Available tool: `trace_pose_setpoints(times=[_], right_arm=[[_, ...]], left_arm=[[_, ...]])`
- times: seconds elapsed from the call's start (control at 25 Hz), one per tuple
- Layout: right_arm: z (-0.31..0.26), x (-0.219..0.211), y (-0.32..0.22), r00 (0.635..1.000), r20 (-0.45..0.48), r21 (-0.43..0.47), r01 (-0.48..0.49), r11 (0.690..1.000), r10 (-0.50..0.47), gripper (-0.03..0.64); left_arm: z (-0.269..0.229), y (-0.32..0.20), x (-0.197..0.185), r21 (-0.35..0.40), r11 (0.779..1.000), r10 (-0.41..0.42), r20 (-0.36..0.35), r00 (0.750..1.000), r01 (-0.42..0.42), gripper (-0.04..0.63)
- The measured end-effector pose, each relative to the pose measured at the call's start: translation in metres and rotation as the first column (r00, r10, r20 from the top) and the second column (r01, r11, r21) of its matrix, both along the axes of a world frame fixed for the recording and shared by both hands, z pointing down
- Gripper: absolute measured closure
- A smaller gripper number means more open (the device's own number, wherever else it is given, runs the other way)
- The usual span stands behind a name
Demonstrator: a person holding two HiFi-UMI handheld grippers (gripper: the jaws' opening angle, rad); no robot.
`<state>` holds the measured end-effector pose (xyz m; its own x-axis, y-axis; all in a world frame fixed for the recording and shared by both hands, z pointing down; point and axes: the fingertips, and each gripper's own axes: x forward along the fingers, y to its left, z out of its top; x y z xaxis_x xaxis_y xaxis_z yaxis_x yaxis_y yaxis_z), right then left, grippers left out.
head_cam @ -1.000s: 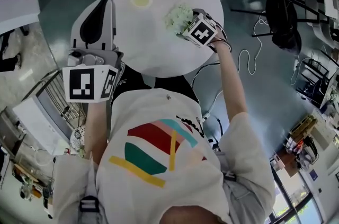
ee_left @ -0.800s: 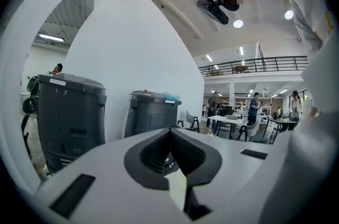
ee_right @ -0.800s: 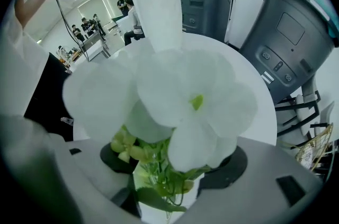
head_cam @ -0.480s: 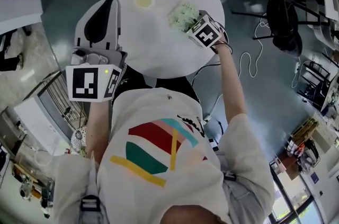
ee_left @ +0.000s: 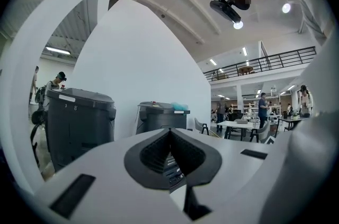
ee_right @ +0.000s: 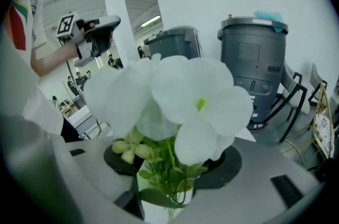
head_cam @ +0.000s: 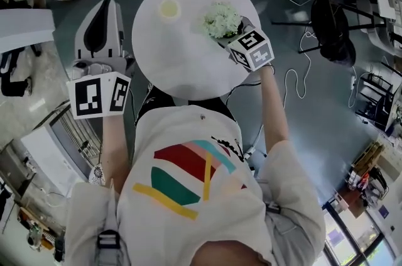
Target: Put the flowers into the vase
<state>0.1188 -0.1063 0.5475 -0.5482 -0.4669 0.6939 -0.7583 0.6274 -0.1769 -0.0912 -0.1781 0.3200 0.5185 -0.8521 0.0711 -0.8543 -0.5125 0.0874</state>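
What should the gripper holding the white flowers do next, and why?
Probably carry the flowers leftward over the table toward the vase. The jaws of the right gripper have just been closing and now pinch the stems, while the vase stands apart to the bunch's left, no flowers in it.

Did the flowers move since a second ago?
Yes. In the head view the flowers have shifted a little toward the right edge of the table, farther from the vase.
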Motion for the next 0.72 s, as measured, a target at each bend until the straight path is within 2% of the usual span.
trace_pose_setpoints(times=[0.12, 0.24, 0.48, 0.72], right_arm=[[-0.047, -0.003, -0.014, 0.993, 0.100, 0.113, -0.079, 0.990, 0.068, 0.347], [-0.098, -0.006, -0.031, 0.973, 0.199, 0.237, -0.166, 0.957, 0.120, 0.347], [-0.196, -0.020, -0.039, 0.930, 0.347, 0.441, -0.274, 0.854, 0.119, 0.347], [-0.276, -0.010, -0.028, 0.861, 0.499, 0.540, -0.400, 0.740, 0.101, 0.347]], left_arm=[[-0.011, 0.002, 0.006, 0.022, 1.000, 0.012, -0.011, 1.000, -0.012, 0.589], [-0.022, 0.003, 0.016, 0.054, 0.998, 0.042, -0.011, 0.999, -0.041, 0.589], [-0.034, 0.003, 0.030, 0.072, 0.995, 0.067, -0.017, 0.998, -0.065, 0.589], [-0.043, 0.002, 0.041, 0.086, 0.993, 0.085, -0.026, 0.996, -0.083, 0.589]])
